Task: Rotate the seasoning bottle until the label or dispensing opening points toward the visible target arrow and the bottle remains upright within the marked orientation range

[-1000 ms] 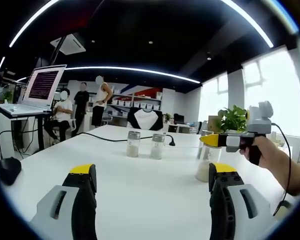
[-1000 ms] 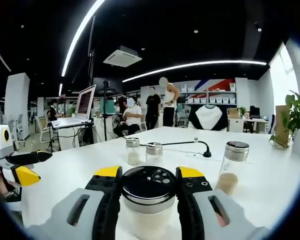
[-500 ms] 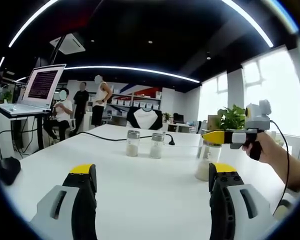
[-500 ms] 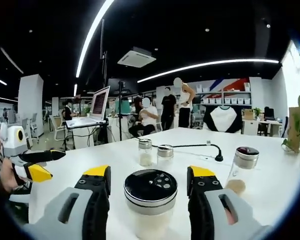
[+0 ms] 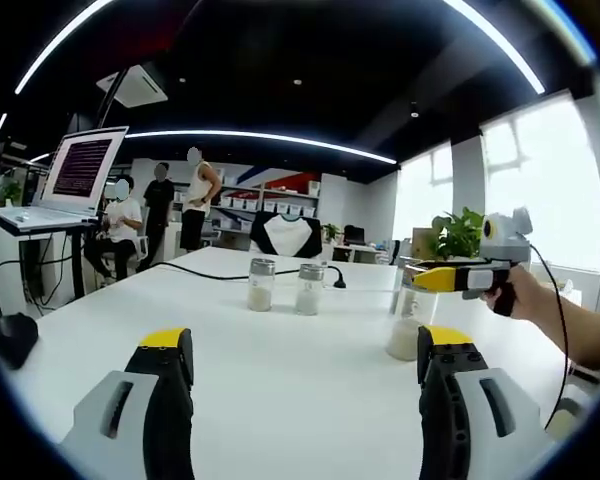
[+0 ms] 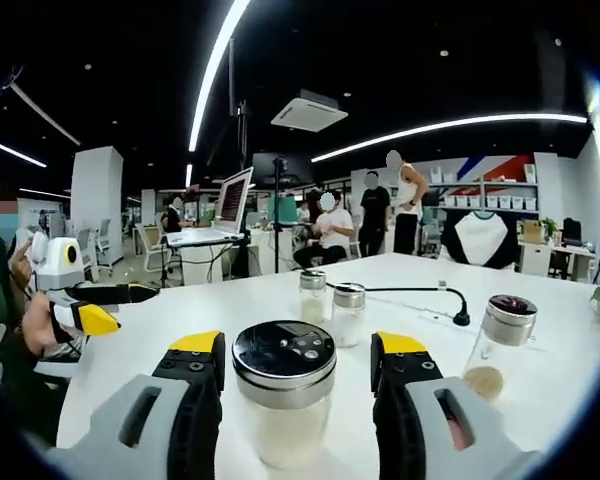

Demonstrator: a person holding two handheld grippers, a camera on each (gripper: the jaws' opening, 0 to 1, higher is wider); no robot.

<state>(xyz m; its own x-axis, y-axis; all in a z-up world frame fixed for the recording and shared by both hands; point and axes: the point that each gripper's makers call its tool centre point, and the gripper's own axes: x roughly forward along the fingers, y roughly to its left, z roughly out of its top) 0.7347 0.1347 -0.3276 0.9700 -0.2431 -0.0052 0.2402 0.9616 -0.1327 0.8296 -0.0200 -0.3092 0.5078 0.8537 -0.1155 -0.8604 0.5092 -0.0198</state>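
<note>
A clear seasoning bottle (image 6: 283,425) with white powder and a perforated metal lid stands upright on the white table (image 6: 180,320). My right gripper (image 6: 296,345) is open, its yellow-tipped jaws on either side of the lid with small gaps. In the left gripper view the same bottle (image 5: 404,338) stands at the right, with the right gripper (image 5: 432,279), held by a hand, level with its lid. My left gripper (image 5: 305,345) is open over bare table, nothing between its jaws. It shows at the left as the left gripper (image 6: 92,308), held by a hand.
Two small shakers (image 5: 260,285) (image 5: 309,289) stand mid-table beside a black cable (image 5: 205,272). Another bottle (image 6: 498,340) with brown seasoning stands to the right. A laptop (image 5: 78,170) on a stand, a plant (image 5: 458,235) and people are beyond the table.
My right gripper's jaws have opened off the bottle's lid, and the bottle stays upright between them. The right gripper view has swung. My left gripper stays open and still.
</note>
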